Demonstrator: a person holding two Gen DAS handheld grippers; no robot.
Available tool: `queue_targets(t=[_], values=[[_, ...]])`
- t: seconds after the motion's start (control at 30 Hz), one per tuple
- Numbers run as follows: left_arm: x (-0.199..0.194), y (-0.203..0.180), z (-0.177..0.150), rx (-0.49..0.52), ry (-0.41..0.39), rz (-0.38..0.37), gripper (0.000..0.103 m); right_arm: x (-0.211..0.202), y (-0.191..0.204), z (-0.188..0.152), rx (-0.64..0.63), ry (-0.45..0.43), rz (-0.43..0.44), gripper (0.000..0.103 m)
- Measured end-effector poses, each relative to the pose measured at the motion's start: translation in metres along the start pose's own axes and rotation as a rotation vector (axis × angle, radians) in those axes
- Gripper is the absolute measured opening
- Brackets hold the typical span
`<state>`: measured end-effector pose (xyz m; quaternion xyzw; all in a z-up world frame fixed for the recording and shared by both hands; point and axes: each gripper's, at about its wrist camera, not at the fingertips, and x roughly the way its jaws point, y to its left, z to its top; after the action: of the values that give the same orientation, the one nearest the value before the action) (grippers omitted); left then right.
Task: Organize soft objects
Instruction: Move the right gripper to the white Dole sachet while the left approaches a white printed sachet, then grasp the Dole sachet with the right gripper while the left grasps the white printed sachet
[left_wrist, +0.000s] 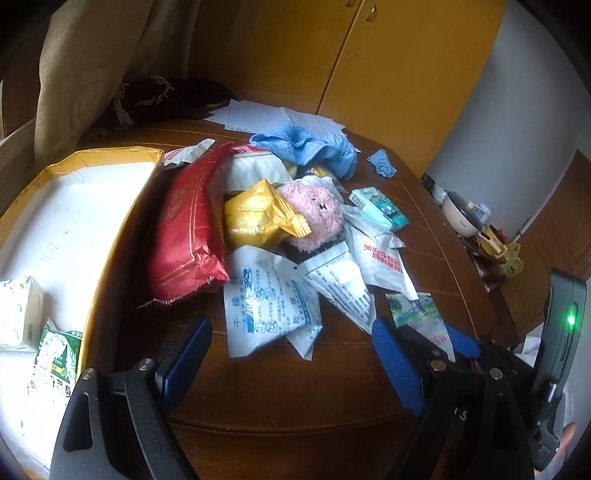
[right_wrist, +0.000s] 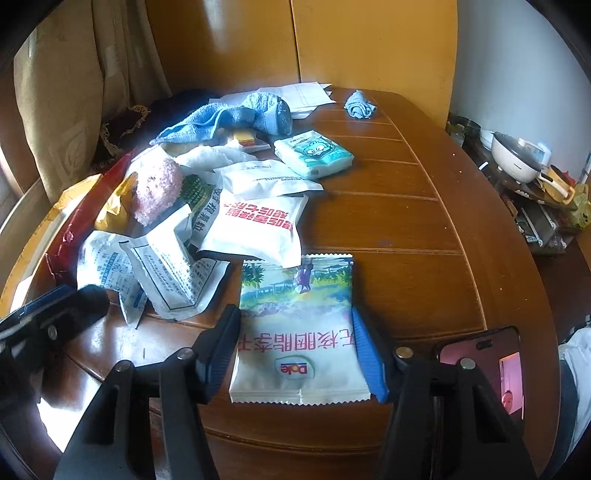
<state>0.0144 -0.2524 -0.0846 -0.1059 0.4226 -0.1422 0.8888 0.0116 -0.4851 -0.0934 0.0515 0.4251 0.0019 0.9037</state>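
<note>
A heap of soft packets lies on the brown wooden table (right_wrist: 406, 221): a red bag (left_wrist: 188, 229), a yellow bag (left_wrist: 255, 218), a pink plush (left_wrist: 317, 214), white sachets (left_wrist: 266, 306) and a blue towel (left_wrist: 306, 147). My left gripper (left_wrist: 291, 343) is open and empty, just in front of the white sachets. My right gripper (right_wrist: 295, 343) has its jaws on both sides of a white Dole packet (right_wrist: 295, 332) lying flat on the table; the fingers touch its edges. The same packet (left_wrist: 417, 317) shows in the left wrist view.
A yellow-edged white box (left_wrist: 74, 206) at the left holds tissue packs (left_wrist: 18, 314). A teal tissue pack (right_wrist: 314, 153), a small blue cloth (right_wrist: 360, 105) and papers (right_wrist: 295, 94) lie further back. A side shelf with cookware (right_wrist: 517, 158) stands to the right. Curtain at the left.
</note>
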Motion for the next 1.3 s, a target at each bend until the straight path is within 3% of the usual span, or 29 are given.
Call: queue_targets(t=[0.13,0.2,0.23,0.27,0.37,0.47,0.83,1.0,1.17,1.27,1.3], values=[[0.013,0.002,0.011,-0.001,0.023,0.058,0.090,-0.001,0.000,-0.001,0.003,-0.005,0.004,0.059],[0.020,0.006,0.013,-0.036,0.048,0.053,0.078,-0.002,0.000,-0.001,0.003,-0.005,0.012,0.059],[0.025,0.008,0.013,-0.053,0.068,0.050,0.061,-0.002,0.000,-0.001,0.000,-0.005,0.011,0.059],[0.028,0.011,0.012,-0.069,0.094,0.018,0.055,-0.002,0.000,-0.001,-0.001,-0.004,0.011,0.059],[0.023,0.011,0.008,-0.078,0.082,-0.014,0.039,-0.003,0.001,-0.003,0.005,-0.003,0.018,0.058],[0.012,0.007,0.003,-0.064,0.056,-0.045,0.032,-0.003,0.000,-0.003,0.006,-0.005,0.021,0.058],[-0.012,0.006,-0.010,-0.082,0.085,-0.165,0.031,-0.014,-0.004,-0.011,0.074,-0.002,0.071,0.058],[-0.024,0.007,-0.014,-0.092,0.073,-0.177,0.031,-0.028,0.004,-0.013,0.088,-0.017,0.156,0.057],[-0.039,0.012,-0.011,-0.131,0.057,-0.234,0.031,-0.041,0.007,-0.017,0.087,-0.062,0.143,0.057],[-0.055,0.017,-0.004,-0.147,0.030,-0.257,0.031,-0.050,0.004,-0.014,0.133,-0.083,0.238,0.057],[-0.063,0.020,-0.002,-0.152,0.021,-0.258,0.031,-0.057,0.009,-0.012,0.118,-0.107,0.234,0.057]])
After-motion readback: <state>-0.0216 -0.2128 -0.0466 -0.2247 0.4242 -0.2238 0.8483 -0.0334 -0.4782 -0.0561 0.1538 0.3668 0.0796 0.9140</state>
